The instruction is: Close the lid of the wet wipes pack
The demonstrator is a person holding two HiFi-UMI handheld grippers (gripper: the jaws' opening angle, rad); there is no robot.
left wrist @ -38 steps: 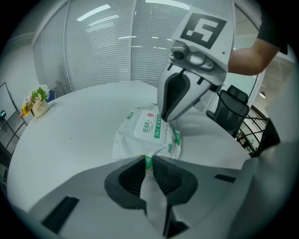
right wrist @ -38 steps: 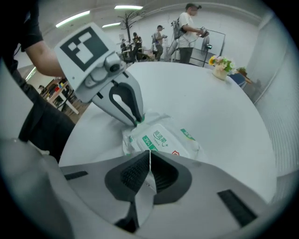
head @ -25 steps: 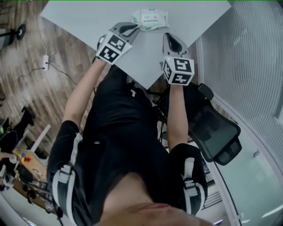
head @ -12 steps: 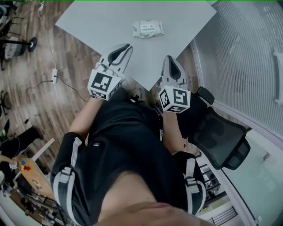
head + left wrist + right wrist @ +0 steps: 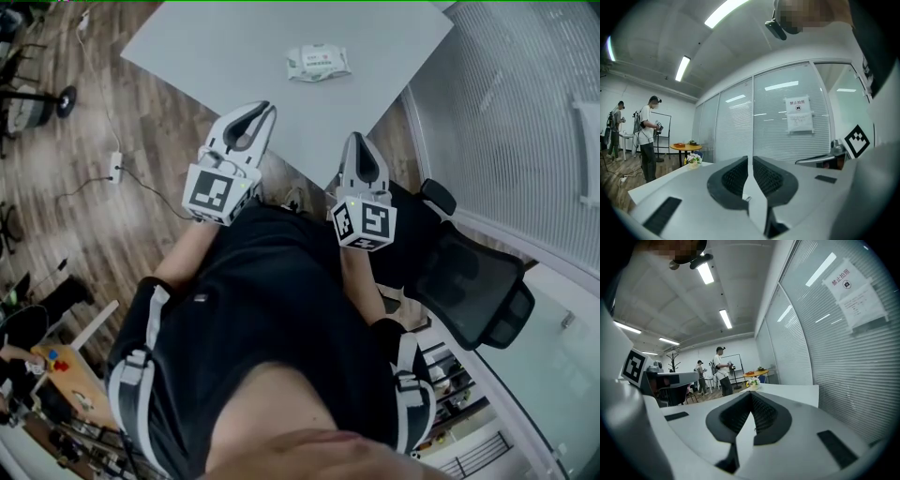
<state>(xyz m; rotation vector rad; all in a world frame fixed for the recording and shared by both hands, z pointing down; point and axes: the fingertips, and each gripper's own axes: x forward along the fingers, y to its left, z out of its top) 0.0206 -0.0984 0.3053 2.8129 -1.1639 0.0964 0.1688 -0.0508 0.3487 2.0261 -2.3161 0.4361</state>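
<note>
The wet wipes pack (image 5: 318,62), white with green print, lies flat on the grey table (image 5: 234,52) near its right corner, and its lid looks flat. Both grippers are held up in front of the person's body, well short of the pack. My left gripper (image 5: 255,112) is shut with nothing in it; in the left gripper view its jaws meet (image 5: 749,159). My right gripper (image 5: 356,141) is also shut and empty, with its jaws together in the right gripper view (image 5: 751,395). The pack shows in neither gripper view.
A black office chair (image 5: 469,281) stands to the right of the person. Glass walls with blinds (image 5: 525,112) run along the right. A power strip and cable (image 5: 114,157) lie on the wooden floor at the left. People (image 5: 647,136) stand far across the room by a round table (image 5: 686,147).
Both grippers have drawn back from the pack and risen toward the person's body. A second ago the left gripper was at the pack's edge; now the pack lies alone on the table.
</note>
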